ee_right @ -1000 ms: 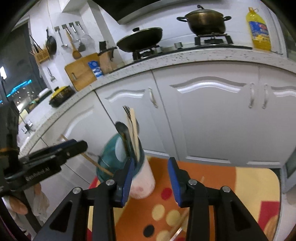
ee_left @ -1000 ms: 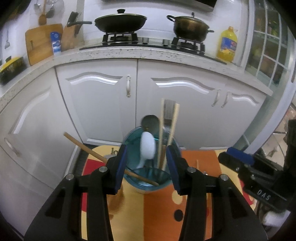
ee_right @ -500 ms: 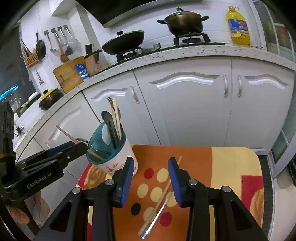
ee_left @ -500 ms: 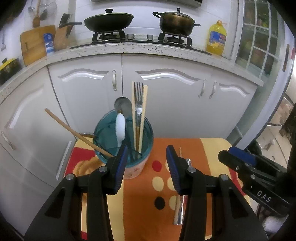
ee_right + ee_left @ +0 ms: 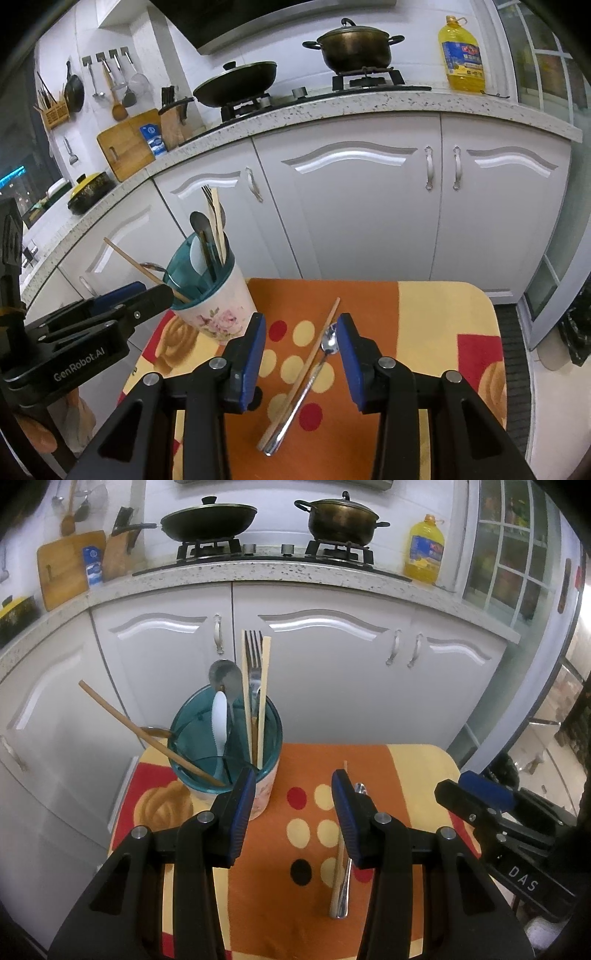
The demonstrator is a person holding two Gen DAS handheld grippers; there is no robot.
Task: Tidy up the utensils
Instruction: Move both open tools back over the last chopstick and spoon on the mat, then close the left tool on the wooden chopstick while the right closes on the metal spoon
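A floral utensil holder with a teal insert (image 5: 225, 753) (image 5: 218, 306) stands at the table's back left, holding a fork, spoons, chopsticks and a leaning wooden stick. A metal spoon (image 5: 306, 387) (image 5: 345, 893) and a wooden chopstick (image 5: 308, 365) (image 5: 337, 878) lie side by side on the colourful tablecloth (image 5: 424, 332). My left gripper (image 5: 293, 812) is open and empty, just right of the holder. My right gripper (image 5: 301, 350) is open and empty above the lying spoon and chopstick.
White cabinets (image 5: 332, 672) stand behind the small table. The counter above holds a wok (image 5: 208, 518), a pot (image 5: 341, 517), an oil bottle (image 5: 423, 552) and cutting boards (image 5: 62, 568). The table's right edge (image 5: 496, 332) drops to the floor.
Both grippers have pulled back and up from the holder. The holder now looks smaller, and the spoon and chopstick on the cloth have come into view.
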